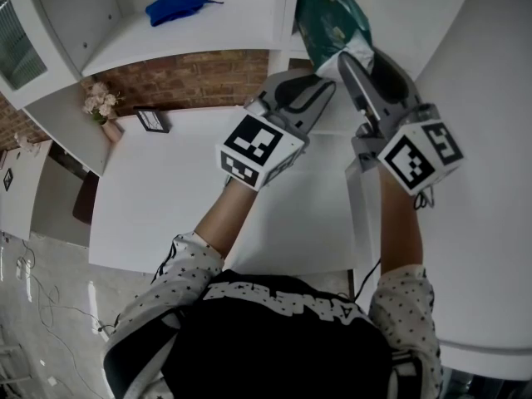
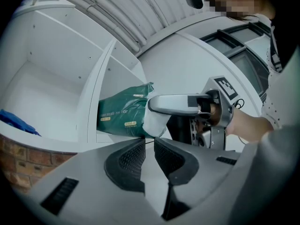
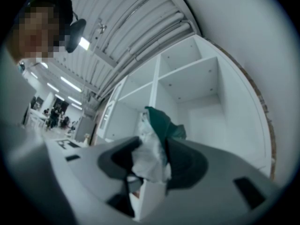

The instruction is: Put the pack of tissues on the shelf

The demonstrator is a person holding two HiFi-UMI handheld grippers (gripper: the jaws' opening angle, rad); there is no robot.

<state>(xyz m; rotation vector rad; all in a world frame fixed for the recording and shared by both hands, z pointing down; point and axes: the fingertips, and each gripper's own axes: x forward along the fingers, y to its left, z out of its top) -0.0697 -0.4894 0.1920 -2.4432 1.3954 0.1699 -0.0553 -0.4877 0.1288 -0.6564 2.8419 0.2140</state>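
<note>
Contact was seen in the head view between the right gripper (image 1: pixel 353 56) and the white end of the pack of tissues (image 1: pixel 332 19), which was laid at the front edge of the shelf (image 1: pixel 208 36), right of the divider. A blue cloth (image 1: pixel 176 8) was kept in the compartment left of it. In the left gripper view, the left gripper (image 2: pixel 149 146) was held narrow, just apart, with nothing between its 2 jaws. In the right gripper view, the pack's white end was clasped between the jaws.
</note>
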